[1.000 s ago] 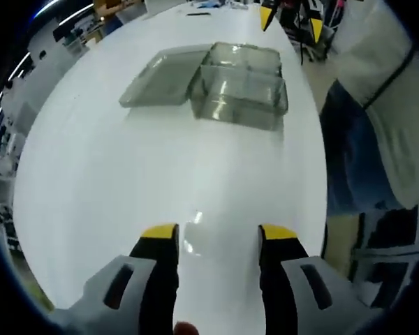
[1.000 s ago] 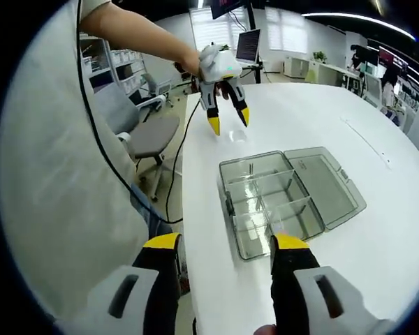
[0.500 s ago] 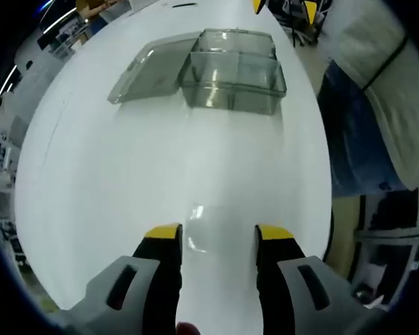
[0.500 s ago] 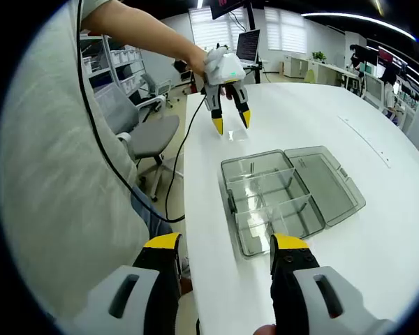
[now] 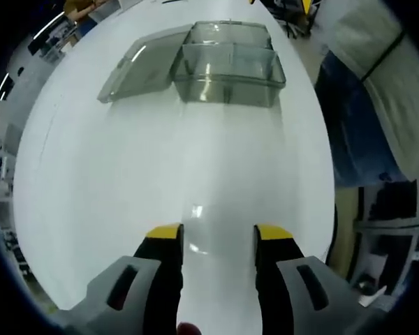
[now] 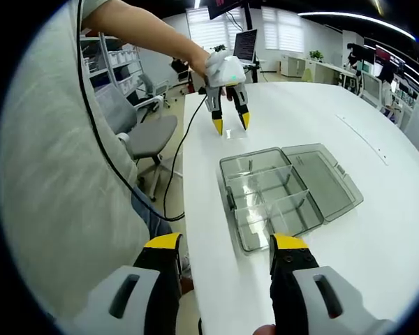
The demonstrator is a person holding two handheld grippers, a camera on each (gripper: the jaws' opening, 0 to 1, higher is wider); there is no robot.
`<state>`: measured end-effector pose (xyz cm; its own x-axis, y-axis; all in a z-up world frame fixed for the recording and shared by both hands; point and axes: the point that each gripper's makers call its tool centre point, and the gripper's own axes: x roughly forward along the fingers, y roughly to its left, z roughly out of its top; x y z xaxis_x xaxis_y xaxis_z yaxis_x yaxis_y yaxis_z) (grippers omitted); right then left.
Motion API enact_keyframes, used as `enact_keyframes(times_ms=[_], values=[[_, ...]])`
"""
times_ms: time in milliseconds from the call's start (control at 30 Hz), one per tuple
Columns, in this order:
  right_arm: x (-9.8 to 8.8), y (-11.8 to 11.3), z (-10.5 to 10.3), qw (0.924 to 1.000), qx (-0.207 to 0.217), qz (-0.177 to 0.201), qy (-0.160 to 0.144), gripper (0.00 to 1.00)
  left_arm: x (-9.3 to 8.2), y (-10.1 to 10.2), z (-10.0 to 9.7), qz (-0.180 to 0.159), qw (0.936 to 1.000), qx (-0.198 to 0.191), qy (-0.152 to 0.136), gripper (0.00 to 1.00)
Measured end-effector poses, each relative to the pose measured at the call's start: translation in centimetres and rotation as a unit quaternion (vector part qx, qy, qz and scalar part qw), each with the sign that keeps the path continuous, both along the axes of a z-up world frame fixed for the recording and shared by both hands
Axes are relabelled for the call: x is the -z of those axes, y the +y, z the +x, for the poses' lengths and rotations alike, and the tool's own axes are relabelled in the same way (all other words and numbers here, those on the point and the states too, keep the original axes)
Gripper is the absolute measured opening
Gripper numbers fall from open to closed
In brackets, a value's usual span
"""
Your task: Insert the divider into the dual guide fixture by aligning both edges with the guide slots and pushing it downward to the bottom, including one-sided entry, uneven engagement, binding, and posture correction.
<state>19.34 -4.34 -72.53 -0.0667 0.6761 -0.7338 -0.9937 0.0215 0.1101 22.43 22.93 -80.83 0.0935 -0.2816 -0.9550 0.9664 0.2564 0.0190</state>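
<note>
Divider (image 5: 211, 236) lies flat between left claw (image 5: 217, 237) tips.

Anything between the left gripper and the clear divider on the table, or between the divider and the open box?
Nothing visible. The left gripper hangs open over the clear divider, and bare white table runs from there to the open box.

- Left gripper (image 5: 215, 236): jaws apart, yellow tips level, nothing between them, pointing down at a slant.
- From the right gripper view, the left gripper (image 6: 231, 123) hangs tips-down, held by a hand (image 6: 204, 65) on an outstretched bare arm (image 6: 143, 31).
- Right gripper (image 6: 225, 245): jaws wide, holding nothing.
</note>
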Motion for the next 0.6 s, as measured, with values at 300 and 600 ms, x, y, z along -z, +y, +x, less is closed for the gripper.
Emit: enact_keyframes(times_ms=[300, 600], values=[[-0.01, 0.03, -0.02, 1.0, 0.004, 0.001, -0.001, 0.46, 0.47, 0.16, -0.29, 0.008, 0.9999, 0.008, 0.003, 0.36], [0.0, -0.07, -0.05, 1.0, 0.006, 0.001, -0.001, 0.46, 0.75, 0.07, -0.16, 0.012, 0.9998, 0.014, 0.004, 0.36]])
